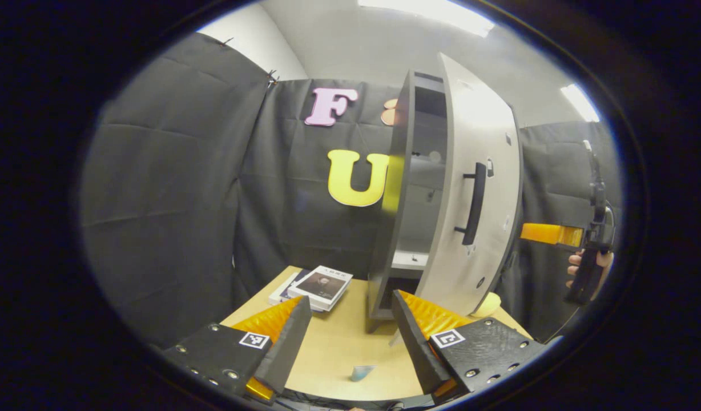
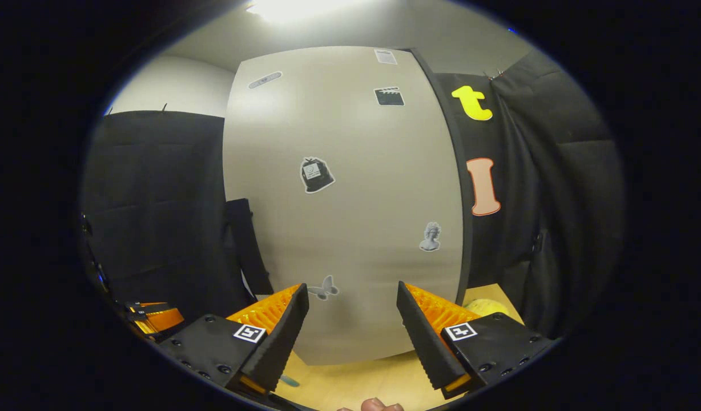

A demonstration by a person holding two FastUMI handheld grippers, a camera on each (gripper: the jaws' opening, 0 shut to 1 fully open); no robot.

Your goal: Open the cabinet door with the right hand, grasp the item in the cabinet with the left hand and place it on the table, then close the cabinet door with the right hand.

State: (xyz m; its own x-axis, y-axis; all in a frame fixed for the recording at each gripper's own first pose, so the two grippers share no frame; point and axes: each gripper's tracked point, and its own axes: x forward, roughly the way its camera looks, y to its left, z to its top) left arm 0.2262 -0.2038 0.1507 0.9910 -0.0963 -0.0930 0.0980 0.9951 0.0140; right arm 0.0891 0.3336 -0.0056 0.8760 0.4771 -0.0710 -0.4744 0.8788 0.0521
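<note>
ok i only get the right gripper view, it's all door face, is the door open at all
observer: yes, the cabinet door stands partly open, and a pale shelf shows through the gap.
operator: anything on that shelf
observer: too small to tell from here. A stack of books lies on the table, on the other side of the cabinet from you.
operator: and the left one
observer: the left hand-held gripper is open, holds nothing, and hovers over the table in front of the gap.
</note>
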